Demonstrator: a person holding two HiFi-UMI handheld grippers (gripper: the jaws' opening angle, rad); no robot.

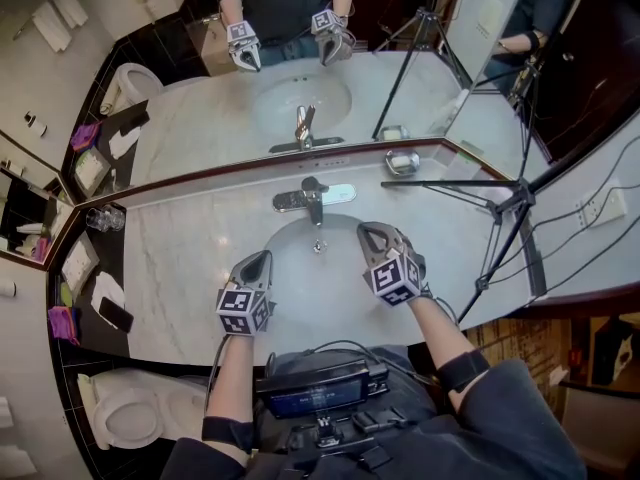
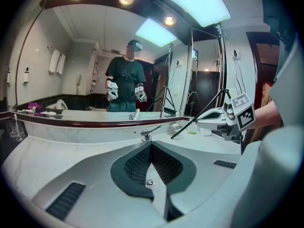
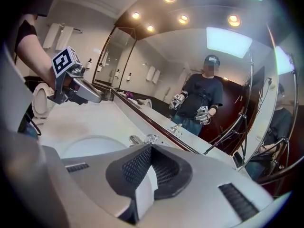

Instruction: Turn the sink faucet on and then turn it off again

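The chrome faucet (image 1: 313, 196) stands at the back of the white oval sink (image 1: 290, 298) in a marble counter, and I see no water running from its spout. My left gripper (image 1: 262, 259) hovers over the basin's left side with its jaws shut and nothing in them. My right gripper (image 1: 368, 232) is over the basin's right side, a short way right of the faucet and clear of it, also shut and empty. In the left gripper view the faucet (image 2: 147, 135) sits just past the closed tips. It shows the same way in the right gripper view (image 3: 151, 139).
A black tripod (image 1: 510, 208) stands on the counter at the right, one leg reaching toward the faucet. A soap dish (image 1: 402, 162) is behind it by the mirror. A glass (image 1: 105, 218) sits at the far left, and a toilet (image 1: 130, 408) is below left.
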